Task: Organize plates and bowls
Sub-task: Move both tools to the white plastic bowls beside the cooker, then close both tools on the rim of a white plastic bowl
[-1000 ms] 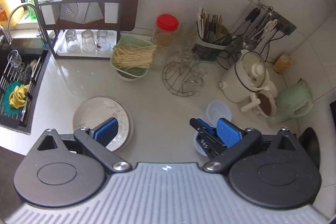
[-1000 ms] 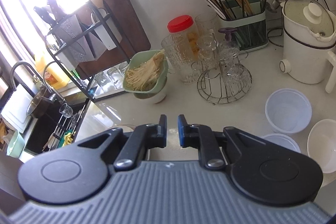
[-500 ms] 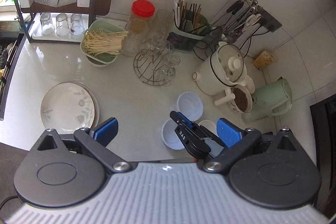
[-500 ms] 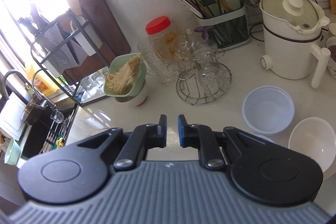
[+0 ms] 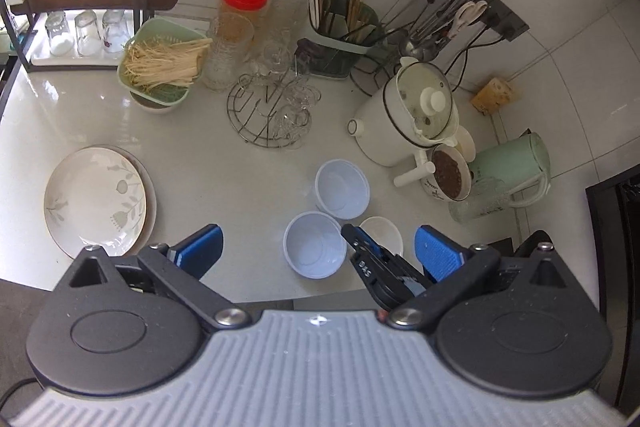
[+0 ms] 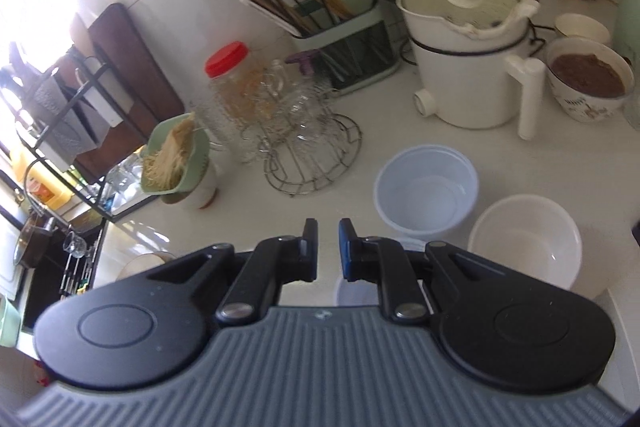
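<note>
Both cameras have slid rightward along the counter [image 5: 248, 183] since a second ago, so the sink has left the left wrist view and the bowls now sit close under the claws.

One glossy white counter fills both views. On it, ahead of the left gripper [image 5: 318, 249] and far to its right, stands one white round cooking pot [image 5: 404, 115] with a knobbed lid and a stubby handle. Two plates [image 5: 96, 197] lie stacked just ahead of the left gripper's left finger: a smooth cream one with a pale leaf print on top, and a brown-rimmed one under it. One round wire rack [image 5: 268, 115] of clear glasses stands well ahead, between the fingers.

Three bowls cluster near the claws, all round and smooth. One pale blue plastic bowl [image 5: 315, 245] lies directly between the left gripper's fingers, a second blue bowl [image 5: 342, 189] sits just beyond it, and a smaller white bowl [image 5: 382, 235] sits beside them, partly hidden by the right gripper [image 5: 362, 239], which reaches in from the right.

The left gripper's blue ribbed pads stand wide apart and grip nothing. In its own view the right gripper [image 6: 328, 245] has its jaws drawn nearly together with only a narrow gap, empty, and the blue bowl [image 6: 426, 195] and white bowl [image 6: 524, 245] lie ahead to its right.
</note>
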Tool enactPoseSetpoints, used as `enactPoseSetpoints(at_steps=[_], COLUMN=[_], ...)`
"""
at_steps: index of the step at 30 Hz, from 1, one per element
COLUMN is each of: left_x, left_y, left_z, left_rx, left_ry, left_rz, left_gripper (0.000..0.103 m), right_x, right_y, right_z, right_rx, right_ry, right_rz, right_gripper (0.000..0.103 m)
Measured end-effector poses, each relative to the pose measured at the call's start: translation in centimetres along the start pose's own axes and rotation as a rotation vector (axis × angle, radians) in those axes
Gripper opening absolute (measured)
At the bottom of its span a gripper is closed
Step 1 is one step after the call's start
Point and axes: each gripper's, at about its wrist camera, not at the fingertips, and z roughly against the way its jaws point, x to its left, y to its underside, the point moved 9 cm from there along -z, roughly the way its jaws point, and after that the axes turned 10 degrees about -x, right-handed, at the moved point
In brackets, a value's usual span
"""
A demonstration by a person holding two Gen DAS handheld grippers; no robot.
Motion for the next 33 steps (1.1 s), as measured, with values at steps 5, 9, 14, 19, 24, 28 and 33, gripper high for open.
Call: enactPoseSetpoints(at_steps=[5, 9, 14, 19, 24, 28, 33], left_x=[1.2, 1.9, 2.3, 2.4, 2.9, 2.6, 2.8], left_y=[1.1, 2.5, 4.2, 6.2, 8.1, 9.6, 11.2], left_z=[-4.5, -9.1, -14.7, -19.8, -24.4, -26.5, -28.7], left_rx=[0.042, 0.049, 0.033, 0.1, 0.136, 0.134, 0.187], left_ry=[-0.01, -0.001, -0.044, 0.025, 0.029, 0.033, 0.05], left_rz=[-0.024, -0.089, -0.207, -0.247, -0.309, -0.469, -0.492], left_gripper=[0.103, 0.103, 0.103, 0.102, 0.102, 0.102, 0.102], right_x=[-2.5, -4.5, -6.2, -7.3, -7.7, -7.9, -8.5], right_y=[1.1, 2.4, 4.1, 5.6, 7.2, 8.0, 8.8], right_z=[0.8, 1.4, 1.5, 1.0, 0.0, -0.6, -1.7], right_rx=[-0.005, -0.004, 0.015, 0.039, 0.085, 0.091, 0.087], right_ry=[0.056, 0.099, 0.121, 0.141, 0.128, 0.127, 0.131], right_rz=[-0.035, -0.067, -0.093, -0.111, -0.112, -0.129, -0.171], right_gripper=[0.015, 0.015, 0.015, 0.015, 0.027, 0.032, 0.032])
